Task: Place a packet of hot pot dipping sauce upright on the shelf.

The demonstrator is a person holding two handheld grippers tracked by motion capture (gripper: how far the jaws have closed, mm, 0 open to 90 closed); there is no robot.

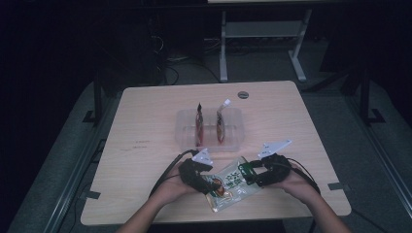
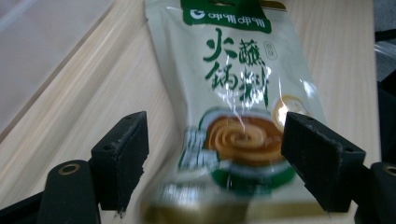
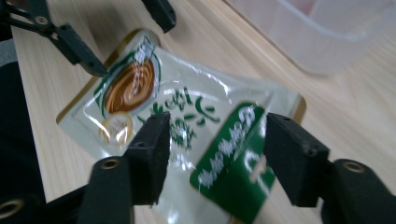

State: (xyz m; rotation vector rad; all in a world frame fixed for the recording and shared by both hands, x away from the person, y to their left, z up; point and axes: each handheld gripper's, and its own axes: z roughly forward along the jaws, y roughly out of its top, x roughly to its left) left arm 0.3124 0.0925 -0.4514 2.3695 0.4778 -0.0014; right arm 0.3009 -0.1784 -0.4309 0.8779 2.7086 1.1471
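Note:
A pale green sauce packet with a green header lies flat near the table's front edge. My left gripper is open across its bottom end; in the left gripper view the packet runs away between the left gripper's spread jaws, the right jaw at its edge. My right gripper is open over the header end; the right gripper view has the packet's green strip between the right gripper's jaws. Two more packets stand upright in a clear plastic tub.
The tub sits mid-table, just beyond both grippers, and its wall is close in the right gripper view. A round grommet lies near the table's far edge. Bare wood stretches left and right of the tub. Desk legs and cables lie on the floor behind.

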